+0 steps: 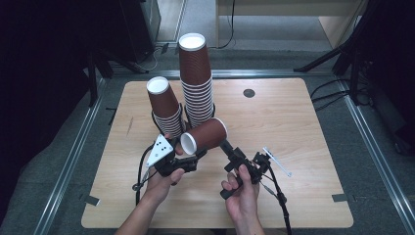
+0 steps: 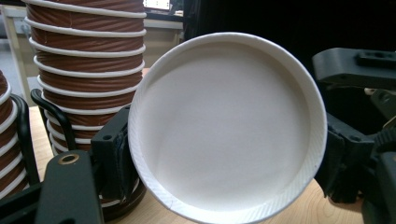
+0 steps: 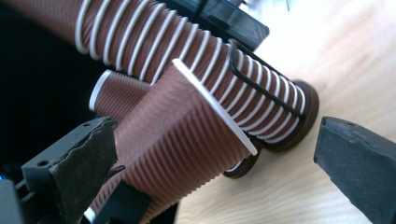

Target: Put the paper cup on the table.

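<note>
A single brown ribbed paper cup (image 1: 205,134) hangs on its side above the wooden table (image 1: 298,127) between my two grippers. Its white mouth (image 2: 224,126) faces the left gripper's camera. My left gripper (image 1: 195,155) sits at the lower edge of the cup's rim, shut on it; the pinch itself is hidden behind the cup. My right gripper (image 1: 226,146) points at the cup's base. Its jaws stand wide apart, with the cup (image 3: 187,140) beside one jaw and a clear gap to the other. Behind stand a tall cup stack (image 1: 195,78) and a shorter leaning stack (image 1: 164,105).
Both stacks sit in black wire holders (image 3: 261,88) at the table's back left. A small pale strip (image 1: 277,161) lies right of the right hand, and a dark round hole (image 1: 249,93) lies farther back. Black stands and metal rails surround the table.
</note>
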Demonstrator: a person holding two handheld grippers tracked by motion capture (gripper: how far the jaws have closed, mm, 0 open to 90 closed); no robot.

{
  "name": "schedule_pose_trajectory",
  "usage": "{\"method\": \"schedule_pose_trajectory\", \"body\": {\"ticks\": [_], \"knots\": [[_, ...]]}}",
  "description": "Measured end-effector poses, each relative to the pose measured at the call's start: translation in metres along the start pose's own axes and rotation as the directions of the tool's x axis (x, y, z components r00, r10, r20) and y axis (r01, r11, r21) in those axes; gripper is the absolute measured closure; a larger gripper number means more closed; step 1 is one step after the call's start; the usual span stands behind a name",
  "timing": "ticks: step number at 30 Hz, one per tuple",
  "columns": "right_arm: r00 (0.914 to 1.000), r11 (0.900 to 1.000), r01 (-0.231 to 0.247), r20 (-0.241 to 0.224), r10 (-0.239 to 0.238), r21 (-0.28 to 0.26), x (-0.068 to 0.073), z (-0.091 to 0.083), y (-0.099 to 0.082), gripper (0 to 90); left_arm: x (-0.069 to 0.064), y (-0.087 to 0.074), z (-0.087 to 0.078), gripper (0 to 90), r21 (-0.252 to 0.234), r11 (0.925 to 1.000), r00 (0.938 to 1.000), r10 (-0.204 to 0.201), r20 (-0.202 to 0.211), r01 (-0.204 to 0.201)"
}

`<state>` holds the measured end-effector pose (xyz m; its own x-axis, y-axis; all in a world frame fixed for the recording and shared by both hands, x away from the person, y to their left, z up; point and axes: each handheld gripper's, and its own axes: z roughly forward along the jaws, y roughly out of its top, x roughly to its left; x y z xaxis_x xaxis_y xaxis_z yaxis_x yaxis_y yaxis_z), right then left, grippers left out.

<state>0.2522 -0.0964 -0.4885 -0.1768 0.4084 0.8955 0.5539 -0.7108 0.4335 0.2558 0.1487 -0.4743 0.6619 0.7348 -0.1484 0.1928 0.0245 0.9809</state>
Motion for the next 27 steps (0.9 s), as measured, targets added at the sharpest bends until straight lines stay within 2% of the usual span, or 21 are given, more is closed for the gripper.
{"method": "schedule_pose_trajectory", "body": {"ticks": [2, 4, 5, 8, 14, 19, 27], "knots": [[0.9968, 0.9969, -0.078, 0.016, 0.078, -0.008, -0.002, 0.001, -0.001, 0.0, -0.001, 0.0, 0.0, 21.9, 0.0, 1.0, 1.0, 0.003, 0.001, -0.003], [0.9876, 0.9877, -0.156, 0.015, 0.156, -0.005, -0.003, 0.002, -0.002, 0.0, -0.001, 0.0, 0.0, 21.9, -0.001, 1.0, 1.0, 0.004, 0.001, -0.004], [0.9861, 0.9862, -0.165, 0.018, 0.165, -0.007, -0.003, 0.003, -0.003, 0.0, -0.001, 0.0, 0.0, 21.9, -0.001, 1.0, 1.0, 0.005, 0.002, -0.005], [0.9738, 0.9738, -0.227, 0.006, 0.227, 0.0, -0.002, 0.005, -0.006, 0.0, -0.002, -0.001, 0.001, 21.9, -0.003, 1.0, 1.0, 0.003, 0.002, -0.003], [0.9356, 0.9357, -0.353, -0.019, 0.353, 0.009, 0.001, 0.011, -0.01, 0.0, -0.003, -0.001, 0.002, 21.9, 0.003, 1.0, 1.0, 0.008, 0.004, -0.008], [0.9091, 0.9092, -0.416, -0.018, 0.416, 0.024, 0.001, 0.017, -0.013, 0.0, -0.005, -0.002, 0.003, 21.9, 0.006, 0.9999, 0.9999, 0.013, 0.005, -0.013], [0.8822, 0.8822, -0.47, -0.014, 0.471, 0.024, -0.002, 0.022, -0.012, 0.0, -0.007, -0.004, 0.004, 21.9, 0.012, 0.9997, 0.9998, 0.019, 0.01, -0.019]]}}
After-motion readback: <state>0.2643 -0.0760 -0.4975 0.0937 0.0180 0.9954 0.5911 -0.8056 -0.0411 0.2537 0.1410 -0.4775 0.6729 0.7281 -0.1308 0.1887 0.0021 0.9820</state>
